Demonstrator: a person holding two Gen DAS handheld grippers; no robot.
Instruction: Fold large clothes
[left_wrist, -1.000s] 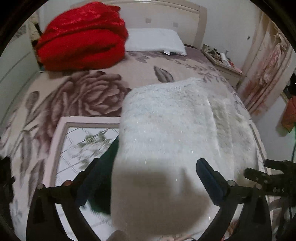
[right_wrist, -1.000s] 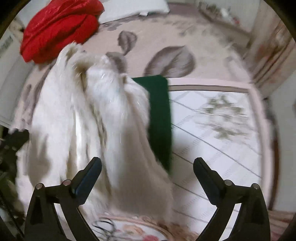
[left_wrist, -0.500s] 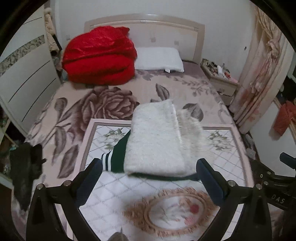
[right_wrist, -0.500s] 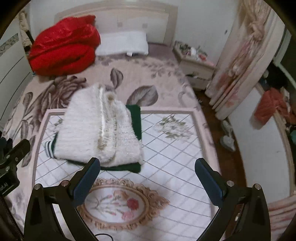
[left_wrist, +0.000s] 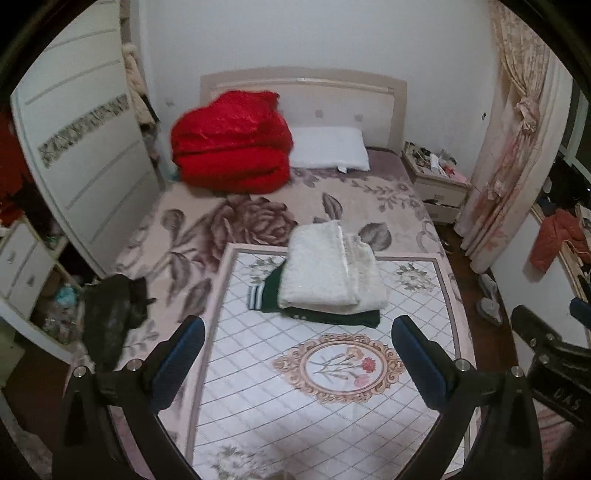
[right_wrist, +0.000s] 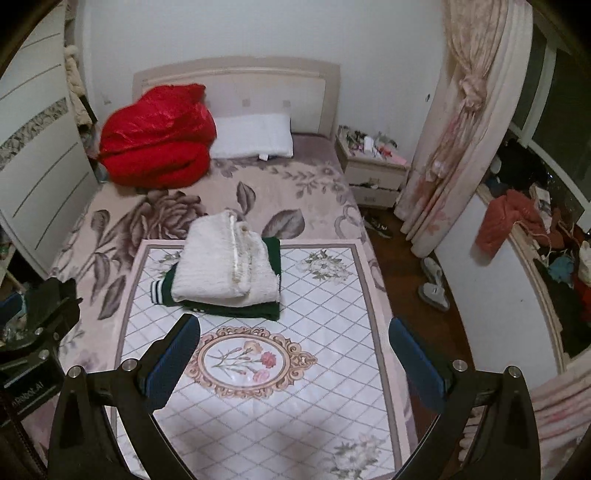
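Note:
A folded fluffy white garment (left_wrist: 330, 267) (right_wrist: 225, 264) lies on top of a folded dark green garment (left_wrist: 332, 315) (right_wrist: 236, 308) with white cuff stripes, on the patterned bed cover (left_wrist: 332, 398) (right_wrist: 280, 369). My left gripper (left_wrist: 297, 343) is open and empty, held back well above the near part of the bed. My right gripper (right_wrist: 293, 341) is open and empty too, also well back from the stack. The right gripper's body shows at the right edge of the left wrist view (left_wrist: 546, 343).
A red quilt (left_wrist: 231, 144) and a white pillow (left_wrist: 328, 153) lie at the head of the bed. A black garment (left_wrist: 114, 314) lies at the bed's left edge. A wardrobe (left_wrist: 81, 147) stands left; a nightstand (left_wrist: 437, 182), curtain (left_wrist: 506, 155) and slippers (right_wrist: 434, 282) are right.
Both grippers have pulled back and up from the white garment, which now lies folded on the green one. The view has widened from a close-up to the whole bed.

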